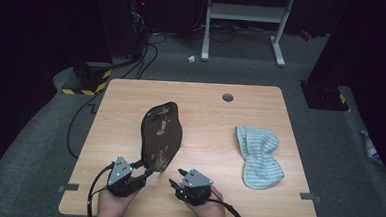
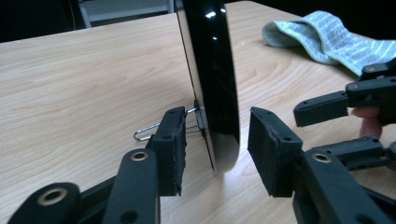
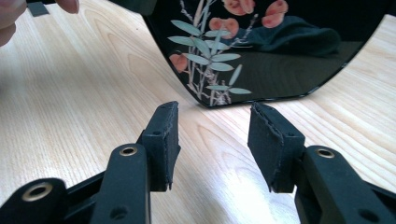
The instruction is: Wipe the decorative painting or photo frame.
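Left gripper (image 1: 145,175), high view: we log it at about seven o'clock on the wooden table (image 1: 131,98), jaws parted around the near rim of the black lacquered tray (image 1: 161,136), which stands on edge near table centre. Right gripper (image 1: 177,177) sits at six o'clock, jaws apart, holding nothing, just short of the tray. A striped cloth (image 1: 258,157) lies well apart at three o'clock.

Left gripper view: we see the left gripper (image 2: 215,147) straddling the tray's lower edge (image 2: 212,70), one pad to each side, a gap on both; no squeeze yet. A wire stand (image 2: 149,130) clips to the tray's back at nine o'clock. The right gripper (image 2: 348,123) waits at three o'clock.

Right gripper view: the right gripper (image 3: 212,140) spreads wide over bare wood, and the tray's painted face (image 3: 243,51), leaves and red blossoms, hangs at twelve o'clock beyond the pads.

Risk, as we judge it: the glossy rim is slick and the tray is balanced upright. An off-centre or weak pinch could let it slip or topple, and a nudge to the stand could tip it.
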Available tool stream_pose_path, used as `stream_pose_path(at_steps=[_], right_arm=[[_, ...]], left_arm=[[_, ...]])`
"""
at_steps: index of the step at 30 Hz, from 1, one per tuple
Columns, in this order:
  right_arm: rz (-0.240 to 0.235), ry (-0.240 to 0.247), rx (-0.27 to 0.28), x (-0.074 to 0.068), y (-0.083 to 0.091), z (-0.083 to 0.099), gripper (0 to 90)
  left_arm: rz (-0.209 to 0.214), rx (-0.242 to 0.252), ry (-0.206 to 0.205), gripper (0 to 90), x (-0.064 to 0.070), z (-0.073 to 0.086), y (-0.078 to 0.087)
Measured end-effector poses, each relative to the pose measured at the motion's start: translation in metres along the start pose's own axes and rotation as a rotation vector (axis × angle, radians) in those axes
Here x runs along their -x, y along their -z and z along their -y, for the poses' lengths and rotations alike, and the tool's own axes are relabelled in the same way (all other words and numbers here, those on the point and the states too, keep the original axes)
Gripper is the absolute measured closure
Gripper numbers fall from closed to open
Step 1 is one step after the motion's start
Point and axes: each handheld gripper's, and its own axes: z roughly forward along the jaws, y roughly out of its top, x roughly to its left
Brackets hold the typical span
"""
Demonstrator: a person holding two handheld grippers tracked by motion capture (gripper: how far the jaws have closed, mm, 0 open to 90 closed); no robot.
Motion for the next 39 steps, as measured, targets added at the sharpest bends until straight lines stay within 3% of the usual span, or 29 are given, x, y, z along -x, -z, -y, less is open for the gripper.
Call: stream_pose_path(at_steps=[14, 21, 29, 30, 39], right_arm=[[0.006, -0.014, -0.016, 0.004, 0.002, 0.004, 51.1], [0.018, -0.044, -0.017, 0.016, 0.001, 0.002, 50.5], [0.068, -0.081, -0.031, 0.042, -0.014, -0.005, 47.3], [0.084, -0.095, -0.025, 0.051, -0.018, -0.009, 46.6], [0.131, -0.139, 0.003, 0.085, -0.029, -0.030, 43.4]], left_arm=[[-0.037, -0.004, 0.031, 58.4, -0.013, 0.006, 0.005], [-0.067, 0.000, 0.047, 62.8, -0.023, 0.007, 0.006], [-0.110, -0.003, 0.058, 65.6, -0.033, 0.009, 0.005], [-0.120, -0.011, 0.065, 65.7, -0.037, 0.010, 0.003], [-0.136, -0.030, 0.096, 67.4, -0.047, 0.011, -0.009]])
